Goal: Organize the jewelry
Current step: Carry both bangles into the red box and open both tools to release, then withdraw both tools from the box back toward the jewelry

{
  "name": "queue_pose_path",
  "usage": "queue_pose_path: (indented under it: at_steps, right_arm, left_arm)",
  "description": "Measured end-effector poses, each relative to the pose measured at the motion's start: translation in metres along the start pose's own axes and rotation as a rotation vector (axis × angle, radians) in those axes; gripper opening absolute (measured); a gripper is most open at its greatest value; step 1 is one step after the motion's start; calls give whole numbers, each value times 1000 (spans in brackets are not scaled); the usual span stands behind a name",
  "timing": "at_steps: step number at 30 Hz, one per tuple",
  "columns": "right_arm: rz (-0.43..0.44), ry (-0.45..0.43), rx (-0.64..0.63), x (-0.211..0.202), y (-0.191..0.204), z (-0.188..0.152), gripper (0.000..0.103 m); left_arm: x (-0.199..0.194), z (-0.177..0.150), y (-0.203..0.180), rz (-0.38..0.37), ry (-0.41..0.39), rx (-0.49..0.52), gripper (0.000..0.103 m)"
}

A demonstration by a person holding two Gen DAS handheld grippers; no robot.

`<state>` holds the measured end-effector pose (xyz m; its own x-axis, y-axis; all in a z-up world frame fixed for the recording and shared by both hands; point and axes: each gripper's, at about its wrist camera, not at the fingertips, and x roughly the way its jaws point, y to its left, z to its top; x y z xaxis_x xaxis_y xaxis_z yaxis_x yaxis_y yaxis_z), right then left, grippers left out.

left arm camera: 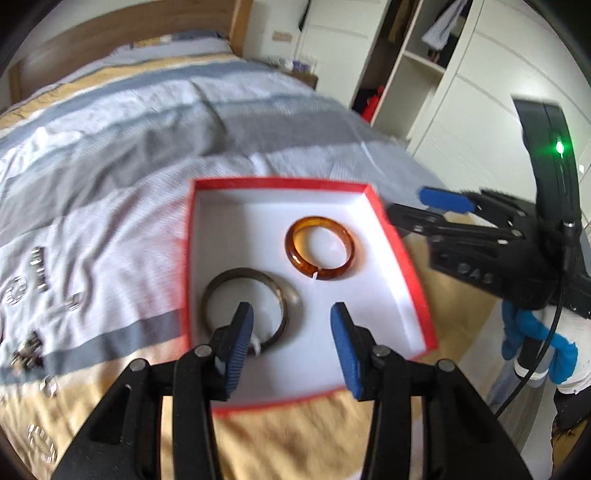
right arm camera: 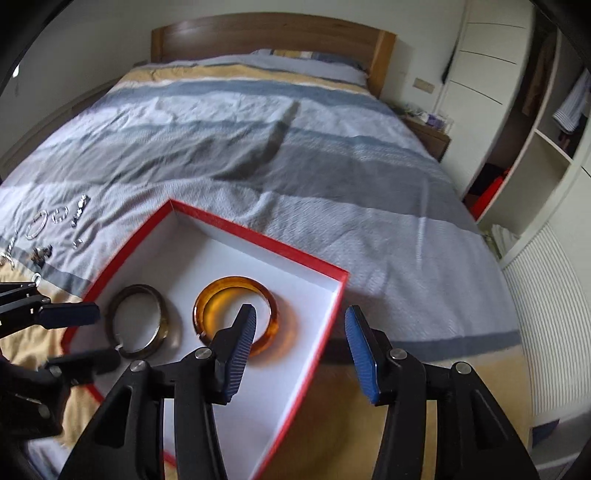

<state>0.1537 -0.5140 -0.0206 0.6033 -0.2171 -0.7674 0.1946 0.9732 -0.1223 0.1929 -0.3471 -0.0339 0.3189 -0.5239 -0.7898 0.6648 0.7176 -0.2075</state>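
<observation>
A red box [left arm camera: 280,181] with a white inside lies on the bed. Two bangles rest flat in it, an amber bangle [left arm camera: 291,251] and a dark grey bangle [left arm camera: 240,272]. My left gripper [left arm camera: 293,325] hovers open over the box's near part, its left finger above the grey bangle, gripping nothing. My right gripper [left arm camera: 421,206] reaches in at the box's right rim. In the right wrist view that right gripper [right arm camera: 301,328] is open and empty, straddling the box [right arm camera: 258,236] rim, one finger over the amber bangle [right arm camera: 232,282]. The grey bangle [right arm camera: 138,288] lies beside the left gripper [right arm camera: 88,338].
Several loose silver jewelry pieces [left arm camera: 37,266] [right arm camera: 55,218] lie on the striped bedspread left of the box. A gloved hand [left arm camera: 535,332] holds the right gripper. A wooden headboard [right arm camera: 273,33], a nightstand [right arm camera: 428,136] and open wardrobe shelves [right arm camera: 535,155] stand beyond and right of the bed.
</observation>
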Motion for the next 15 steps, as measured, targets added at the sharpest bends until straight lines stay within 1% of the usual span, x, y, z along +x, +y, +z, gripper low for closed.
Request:
queue_pose_path:
  at_steps: [2, 6, 9, 12, 15]
  right_arm:
    - [1, -17, 31, -24, -1, -6, 50]
    - [22, -51, 89, -71, 9, -20, 50]
    - [48, -70, 110, -100, 27, -32, 50]
    - [72, -90, 122, -127, 51, -44, 49]
    - [93, -110, 129, -152, 75, -54, 46]
  left_arm:
    - [-26, -8, 2, 27, -21, -1, 41]
    - [-70, -31, 9, 90, -15, 17, 42]
    - [-108, -54, 17, 160, -45, 21, 42]
    - [-141, -76, 28, 197, -70, -1, 42]
    - [-180, -102, 46, 246, -113, -31, 42]
